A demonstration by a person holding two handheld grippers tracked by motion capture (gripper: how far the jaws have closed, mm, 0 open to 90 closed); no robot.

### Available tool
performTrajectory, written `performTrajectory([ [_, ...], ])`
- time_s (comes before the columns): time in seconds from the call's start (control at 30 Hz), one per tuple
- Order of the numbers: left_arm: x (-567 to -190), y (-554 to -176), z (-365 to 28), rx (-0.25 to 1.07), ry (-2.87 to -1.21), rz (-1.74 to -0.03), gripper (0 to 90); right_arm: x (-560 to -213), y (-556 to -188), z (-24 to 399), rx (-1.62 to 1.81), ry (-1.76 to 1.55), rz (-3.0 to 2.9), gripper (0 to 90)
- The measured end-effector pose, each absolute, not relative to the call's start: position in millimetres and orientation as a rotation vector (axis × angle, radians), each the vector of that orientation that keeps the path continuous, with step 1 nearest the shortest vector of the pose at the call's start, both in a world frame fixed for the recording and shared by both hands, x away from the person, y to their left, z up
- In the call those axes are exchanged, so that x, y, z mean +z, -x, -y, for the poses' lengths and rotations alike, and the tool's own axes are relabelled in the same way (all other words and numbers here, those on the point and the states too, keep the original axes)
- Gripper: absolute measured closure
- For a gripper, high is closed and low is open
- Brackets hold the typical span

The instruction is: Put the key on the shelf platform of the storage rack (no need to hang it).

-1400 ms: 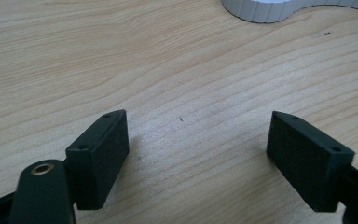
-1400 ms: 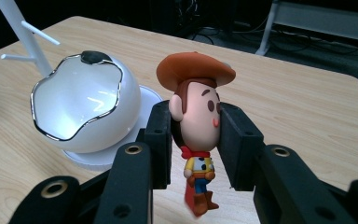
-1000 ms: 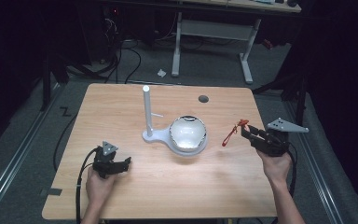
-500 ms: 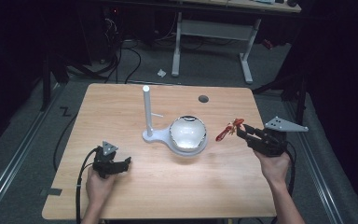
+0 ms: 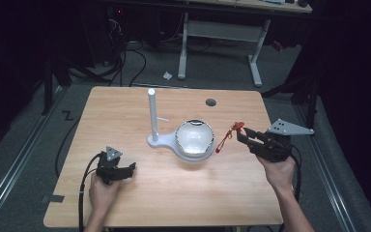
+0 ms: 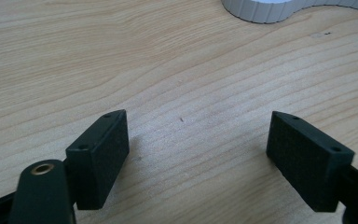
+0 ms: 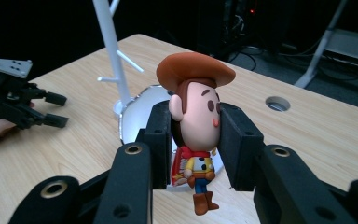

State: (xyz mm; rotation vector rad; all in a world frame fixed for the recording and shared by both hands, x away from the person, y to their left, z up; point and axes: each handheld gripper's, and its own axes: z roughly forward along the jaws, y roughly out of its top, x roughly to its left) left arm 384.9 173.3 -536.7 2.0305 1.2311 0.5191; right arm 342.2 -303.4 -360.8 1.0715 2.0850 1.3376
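Though near table edge (image 5: 270, 145) (bare wood around), right tool (image 7: 189, 135).

Pale wood-grain table (image 6: 177, 70) with a matt finish, smooth glossy plastic cowboy figure (image 7: 196, 126), matt black pads (image 6: 103, 151) finely rough, white plastic stand (image 5: 153, 116), shiny mirror-like bowl (image 5: 194, 137).

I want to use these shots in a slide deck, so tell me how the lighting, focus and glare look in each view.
High view: the table is evenly lit, the surroundings fall to near black, and the white dish looks glossy. Left gripper view: the wood grain is sharp and the fingers cast soft shadows. Right gripper view: the cowboy figure is crisp and the background dark.
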Motion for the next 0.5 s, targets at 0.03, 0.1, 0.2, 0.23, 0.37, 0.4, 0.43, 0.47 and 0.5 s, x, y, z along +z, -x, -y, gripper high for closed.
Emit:
performTrajectory([
  [0.03,-536.7,-384.9,-173.3,0.519,-2.03,-1.231,21.5,-359.7,-341.7,301.7,1.34,-1.067,-2.09,66.9],
  [0.1,-536.7,-384.9,-173.3,0.519,-2.031,-1.231,21.5,-357.5,-340.7,297.8,1.349,-1.048,-2.096,67.0],
  [0.2,-536.7,-385.0,-173.3,0.519,-2.03,-1.231,21.5,-354.0,-339.8,293.2,1.363,-1.036,-2.106,66.9],
  [0.23,-536.8,-385.5,-173.1,0.521,-2.028,-1.233,21.5,-351.3,-339.6,290.6,1.376,-1.023,-2.111,66.9],
  [0.37,-536.7,-385.4,-173.1,0.522,-2.029,-1.232,21.5,-349.2,-341.1,287.0,1.391,-1.013,-2.121,66.9],
  [0.4,-536.7,-385.4,-173.1,0.521,-2.029,-1.232,21.5,-349.4,-343.0,282.9,1.394,-1.011,-2.133,66.9],
  [0.43,-536.7,-385.4,-173.1,0.521,-2.029,-1.232,21.5,-349.4,-343.0,282.9,1.394,-1.011,-2.133,66.9],
  [0.47,-536.8,-385.5,-173.0,0.522,-2.028,-1.233,21.5,-348.2,-346.6,278.1,1.385,-1.004,-2.15,67.0],
  [0.5,-536.7,-385.5,-173.1,0.521,-2.029,-1.232,21.5,-347.2,-348.6,275.5,1.385,-1.001,-2.156,67.0],
])
